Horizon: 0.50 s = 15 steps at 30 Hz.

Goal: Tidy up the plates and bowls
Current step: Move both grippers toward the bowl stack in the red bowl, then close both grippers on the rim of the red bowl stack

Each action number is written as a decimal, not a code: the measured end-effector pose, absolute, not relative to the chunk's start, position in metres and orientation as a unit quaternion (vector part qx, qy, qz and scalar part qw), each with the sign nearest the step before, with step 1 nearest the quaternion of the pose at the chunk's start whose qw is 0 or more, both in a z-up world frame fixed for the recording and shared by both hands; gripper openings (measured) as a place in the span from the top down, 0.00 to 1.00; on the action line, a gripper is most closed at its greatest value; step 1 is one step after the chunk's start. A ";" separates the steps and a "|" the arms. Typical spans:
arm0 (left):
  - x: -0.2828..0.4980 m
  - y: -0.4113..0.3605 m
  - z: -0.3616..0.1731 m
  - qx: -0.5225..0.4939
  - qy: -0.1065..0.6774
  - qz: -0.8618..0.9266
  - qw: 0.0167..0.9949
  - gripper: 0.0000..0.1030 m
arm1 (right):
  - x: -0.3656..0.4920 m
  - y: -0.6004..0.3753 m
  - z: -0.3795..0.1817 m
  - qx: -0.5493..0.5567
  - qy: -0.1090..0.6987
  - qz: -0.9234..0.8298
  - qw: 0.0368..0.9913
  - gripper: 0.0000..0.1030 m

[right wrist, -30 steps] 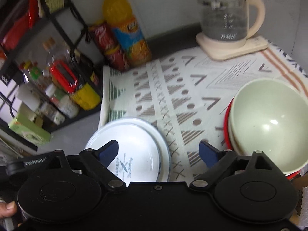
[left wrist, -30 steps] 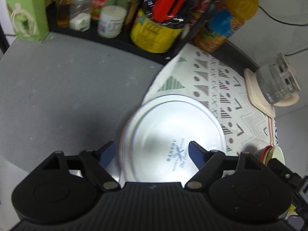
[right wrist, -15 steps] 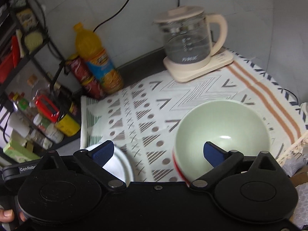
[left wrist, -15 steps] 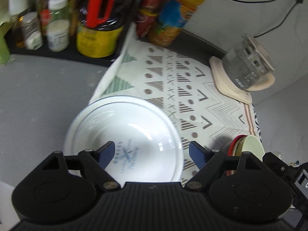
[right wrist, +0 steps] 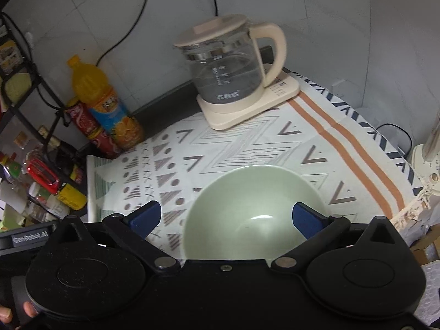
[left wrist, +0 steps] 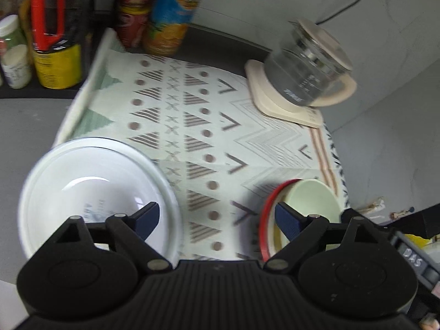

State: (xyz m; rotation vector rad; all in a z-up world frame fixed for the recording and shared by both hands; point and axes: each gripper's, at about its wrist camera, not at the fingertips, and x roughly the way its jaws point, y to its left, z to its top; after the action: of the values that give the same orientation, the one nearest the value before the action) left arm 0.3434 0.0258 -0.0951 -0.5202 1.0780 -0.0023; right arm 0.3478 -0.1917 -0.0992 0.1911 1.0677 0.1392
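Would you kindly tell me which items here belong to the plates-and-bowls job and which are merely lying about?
Belongs to the job:
- white plate
- green bowl
- red-rimmed dish beneath that bowl

Just lying about:
- glass kettle
- orange drink bottle
- red can
- yellow tin
- patterned cloth

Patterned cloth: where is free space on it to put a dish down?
The middle of the patterned cloth is bare, bordered by the white bowl, the green bowl and the kettle. The rack of bottles side is crowded.
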 end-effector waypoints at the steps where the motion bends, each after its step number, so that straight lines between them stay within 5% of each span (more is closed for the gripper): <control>1: 0.345 0.020 -0.095 -0.245 0.509 -0.004 0.825 0.13 | 0.350 -0.196 -0.100 0.091 0.510 0.065 0.853 0.00; 15: 0.366 -0.034 -0.124 -0.255 0.553 -0.018 0.793 0.13 | 0.361 -0.255 -0.135 0.114 0.557 0.033 0.822 0.04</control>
State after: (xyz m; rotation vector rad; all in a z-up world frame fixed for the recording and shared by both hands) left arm 0.3662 -0.0336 -0.1235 -0.5475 1.1884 -0.0387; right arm 0.3614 -0.2550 -0.1353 0.2427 1.1840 0.0698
